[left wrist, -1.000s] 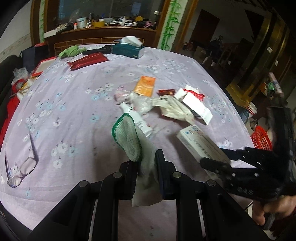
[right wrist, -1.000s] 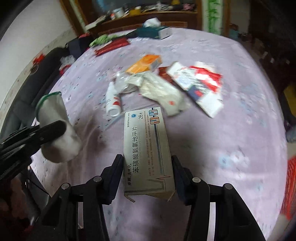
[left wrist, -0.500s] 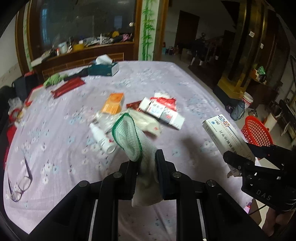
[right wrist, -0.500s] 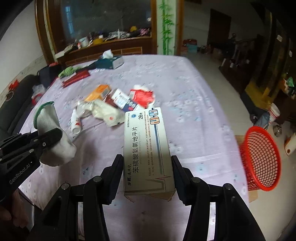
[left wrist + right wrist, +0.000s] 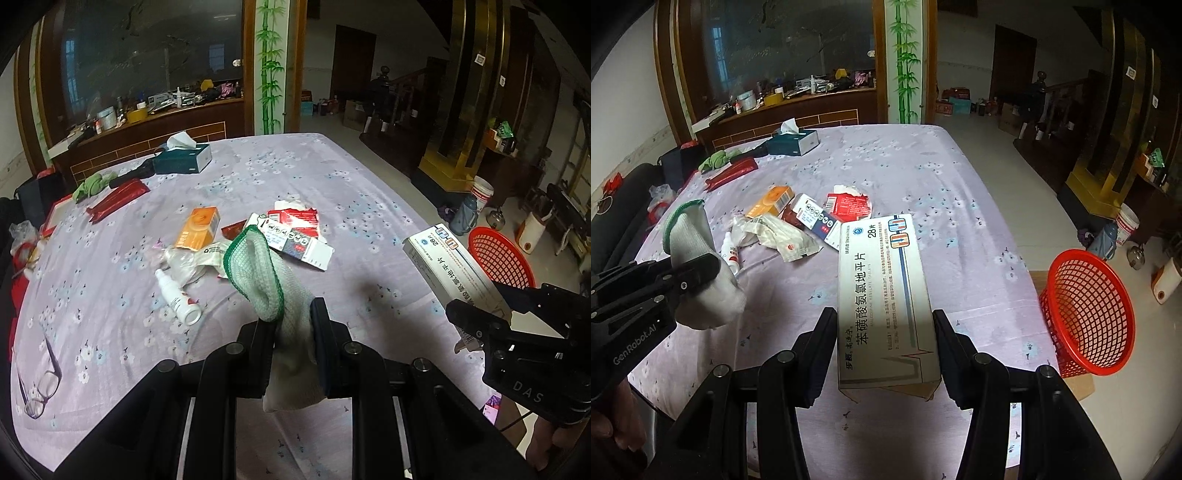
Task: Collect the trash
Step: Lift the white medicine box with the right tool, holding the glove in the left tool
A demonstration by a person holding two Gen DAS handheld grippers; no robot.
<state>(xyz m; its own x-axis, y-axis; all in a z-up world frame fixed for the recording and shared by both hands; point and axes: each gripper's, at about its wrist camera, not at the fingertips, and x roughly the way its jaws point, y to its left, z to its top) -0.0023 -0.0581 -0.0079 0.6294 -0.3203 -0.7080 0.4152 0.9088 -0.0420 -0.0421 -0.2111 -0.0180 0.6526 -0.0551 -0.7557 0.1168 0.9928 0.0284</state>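
Observation:
My left gripper point(image 5: 293, 325) is shut on a white glove with a green cuff point(image 5: 266, 280), held above the near part of the table. That glove point(image 5: 698, 266) also shows at the left of the right wrist view. My right gripper point(image 5: 886, 332) is shut on a white medicine box point(image 5: 882, 291), lifted over the table's right side; the box point(image 5: 450, 269) appears at the right of the left wrist view. A red mesh basket point(image 5: 1089, 314) stands on the floor beyond the table's right edge. More trash lies mid-table: an orange box point(image 5: 197, 230), a red and white carton point(image 5: 295, 236), a crumpled plastic bag point(image 5: 779, 236), a small white bottle point(image 5: 177, 297).
The purple flowered tablecloth point(image 5: 332, 177) covers a large table. A tissue box point(image 5: 183, 157), red packet point(image 5: 118, 201) and green cloth point(image 5: 90, 186) lie at the far left. Glasses point(image 5: 40, 380) rest near the left front edge. A white bucket point(image 5: 1126, 223) and jug stand on the floor.
Both grippers have risen and swung right with their loads. The red basket has come into view on the right, and the trash pile now lies farther away.

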